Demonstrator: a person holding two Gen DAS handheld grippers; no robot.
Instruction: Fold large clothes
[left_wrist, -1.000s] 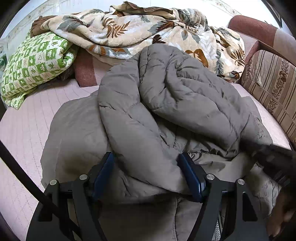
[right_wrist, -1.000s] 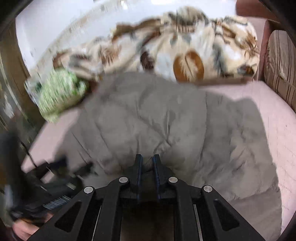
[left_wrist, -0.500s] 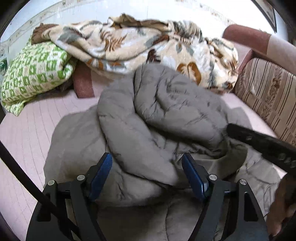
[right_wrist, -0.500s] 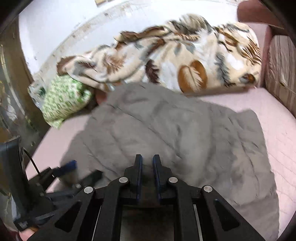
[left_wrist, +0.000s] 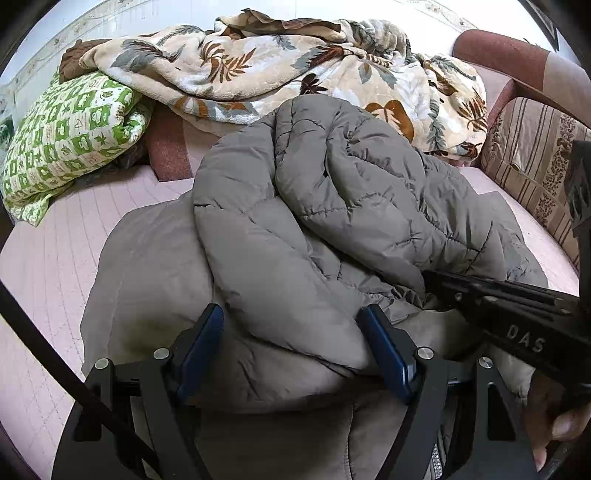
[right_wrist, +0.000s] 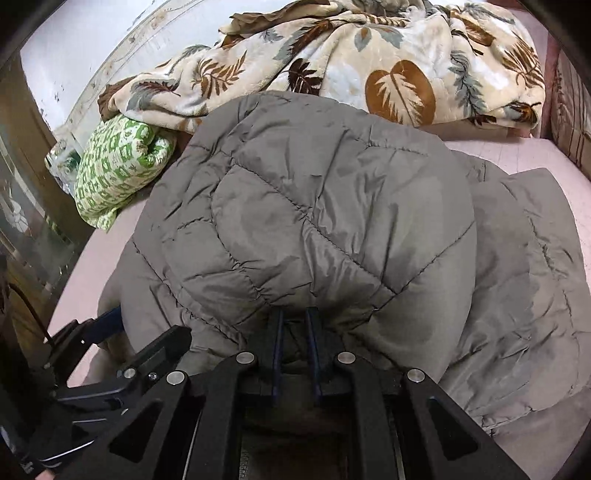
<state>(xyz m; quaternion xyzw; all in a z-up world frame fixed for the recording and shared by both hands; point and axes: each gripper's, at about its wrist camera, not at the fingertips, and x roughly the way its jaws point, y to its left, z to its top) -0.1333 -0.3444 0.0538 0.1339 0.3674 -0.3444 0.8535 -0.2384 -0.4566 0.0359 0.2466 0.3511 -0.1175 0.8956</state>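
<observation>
In the left wrist view, on the pink bed (left_wrist: 55, 258), grey quilted jacket (left_wrist: 332, 221) bunched, left claw (left_wrist: 295, 343) spread apart around a puffy fold. In the right wrist view, right claw (right_wrist: 294, 332) clamped on jacket edge, now lifted over the body since a moment ago; fold likely underway.

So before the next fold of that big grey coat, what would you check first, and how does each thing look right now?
1. Right gripper has hold of the coat: ok, jaws nearly together with grey fabric pinched between them.
2. Left gripper free to take a new hold: ok, jaws wide apart around a puffy fold.
3. The two grippers out of each other's way: cannot tell, they are close together.
4. Coat kept apart from the leaf-print blanket: cannot tell, the top edge seems to reach it.
5. Room on the pink bed beside the coat: ok, bare bed shows there.
</observation>
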